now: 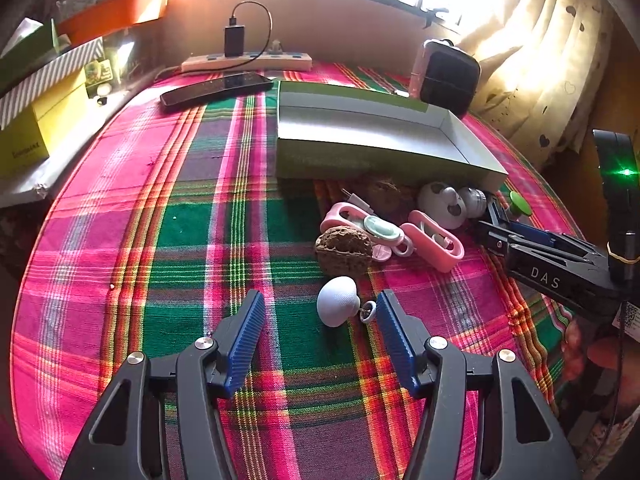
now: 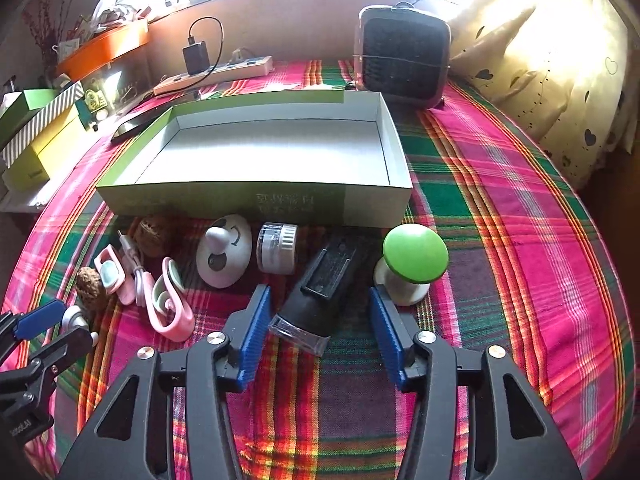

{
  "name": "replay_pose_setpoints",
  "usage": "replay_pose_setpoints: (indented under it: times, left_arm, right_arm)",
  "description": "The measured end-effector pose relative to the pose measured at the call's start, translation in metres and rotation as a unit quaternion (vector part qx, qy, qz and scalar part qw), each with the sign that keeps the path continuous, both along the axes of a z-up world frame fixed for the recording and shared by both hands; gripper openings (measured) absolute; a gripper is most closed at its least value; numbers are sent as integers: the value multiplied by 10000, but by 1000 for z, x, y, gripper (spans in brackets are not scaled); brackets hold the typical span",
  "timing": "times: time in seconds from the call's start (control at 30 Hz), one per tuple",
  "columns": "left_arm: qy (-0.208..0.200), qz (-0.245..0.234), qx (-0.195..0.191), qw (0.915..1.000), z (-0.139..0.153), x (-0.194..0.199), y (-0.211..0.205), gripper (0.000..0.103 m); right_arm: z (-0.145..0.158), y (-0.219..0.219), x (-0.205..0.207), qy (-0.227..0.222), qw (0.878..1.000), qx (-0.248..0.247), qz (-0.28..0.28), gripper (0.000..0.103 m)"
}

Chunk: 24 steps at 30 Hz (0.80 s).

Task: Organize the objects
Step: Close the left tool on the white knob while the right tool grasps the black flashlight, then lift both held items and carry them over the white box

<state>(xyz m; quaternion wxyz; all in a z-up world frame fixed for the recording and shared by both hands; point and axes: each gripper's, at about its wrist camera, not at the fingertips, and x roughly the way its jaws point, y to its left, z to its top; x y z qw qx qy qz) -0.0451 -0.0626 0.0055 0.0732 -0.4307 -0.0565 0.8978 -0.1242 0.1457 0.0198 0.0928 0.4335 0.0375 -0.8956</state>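
Grasping is the step in hand, as I judge it: both grippers hang over the plaid cloth [image 2: 520,200] and each one has a thing between its jaws, while the shallow green box [image 2: 256,200] beyond them holds nothing yet.

The right gripper [image 2: 318,314] stands about half open around a black torch-like device [image 2: 320,292]. Its clear front cap lies nearest to the camera, between the blue pads [image 2: 254,332]; its dark body runs forward and a little to the right, toward the box wall. So the long axis goes nearly along the fingers, only slightly tilted to them. The pads do not press on it yet — a gap shows on each side. A green-capped knob [image 2: 414,256] stands just beyond the right jaw, so the closing needs care not to catch it.

The left gripper [image 1: 320,314] is wide. A small white shell-shaped charm [image 1: 337,306] lies between the tips, closer to the right jaw, with its little metal ring pointing toward that jaw. Nothing is held.

Next move, probably: close fully on each thing, lift, carry forward into the box.
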Motion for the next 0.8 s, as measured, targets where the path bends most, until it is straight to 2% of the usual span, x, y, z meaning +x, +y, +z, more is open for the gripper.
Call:
replay_pose_setpoints:
  times: [0.23,0.3,0.57,0.8]
  left_arm:
    - [-28,-50,74,10000,2,-4,0,44]
    - [-34,-96,109,9999,3,-5,0,40]
    - [-12,-211,150,9997,3,-7,3,29]
    - [10,-220,95,9997,3,-7,4,29]
  right_arm:
    - [0,3,1,29,10000,13,6,31]
    - [0,2,1,34,10000,28,25,30]
    - [-1,3,5,42,10000,35,60,29]
    - [0,4,12,61,9999,0,119,29]
